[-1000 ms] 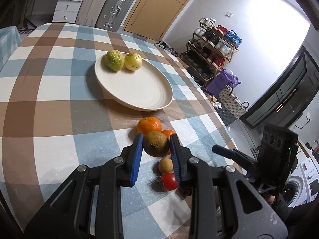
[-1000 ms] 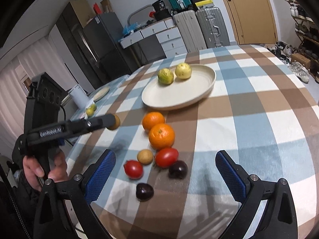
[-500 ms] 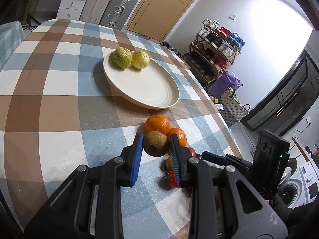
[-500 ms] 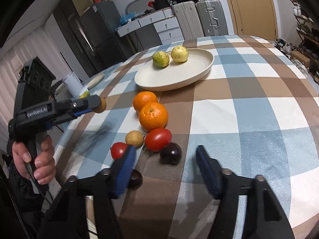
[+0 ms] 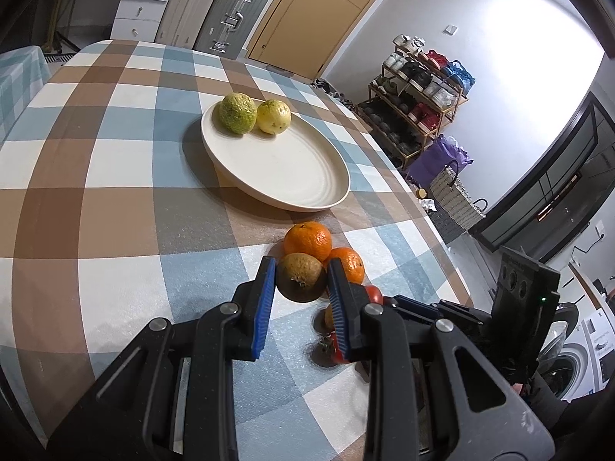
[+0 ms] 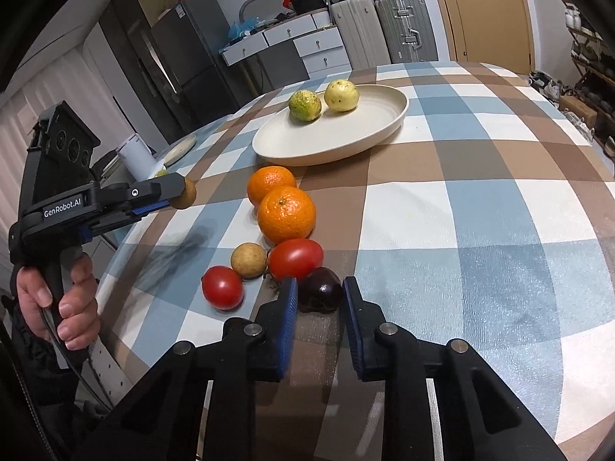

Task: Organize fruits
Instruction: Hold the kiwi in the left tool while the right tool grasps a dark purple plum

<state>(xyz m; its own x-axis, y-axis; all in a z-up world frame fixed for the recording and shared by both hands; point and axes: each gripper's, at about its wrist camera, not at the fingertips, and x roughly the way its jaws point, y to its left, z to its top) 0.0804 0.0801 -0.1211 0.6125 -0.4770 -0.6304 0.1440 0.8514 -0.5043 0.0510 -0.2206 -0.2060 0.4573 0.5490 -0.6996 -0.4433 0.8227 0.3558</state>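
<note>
The left gripper (image 5: 301,282) is clamped on a brownish round fruit (image 5: 300,277), held clear above the checked tablecloth (image 5: 115,207). The right gripper (image 6: 320,292) has just been closing, and its blue pads now pinch a dark plum (image 6: 320,292) that rests on the cloth. Just beyond the plum lie a large red tomato (image 6: 295,258), a small tan fruit (image 6: 249,260) and a smaller red tomato (image 6: 223,287), packed close together; behind them two oranges, the nearer orange (image 6: 286,214) and the farther orange (image 6: 271,184), touch each other. Farther on stands a cream plate (image 6: 346,142) holding a green fruit (image 6: 305,104) and a yellow fruit (image 6: 341,95) side by side at its far rim, with the rest of the plate bare. The oranges sit between the grippers and the plate. A person's hand (image 6: 57,299) grips the left tool's handle at the table's near-left edge. To the right of the fruit cluster the cloth runs bare to the table's edge. Suitcases (image 6: 384,27) and drawers stand beyond the far side.
</note>
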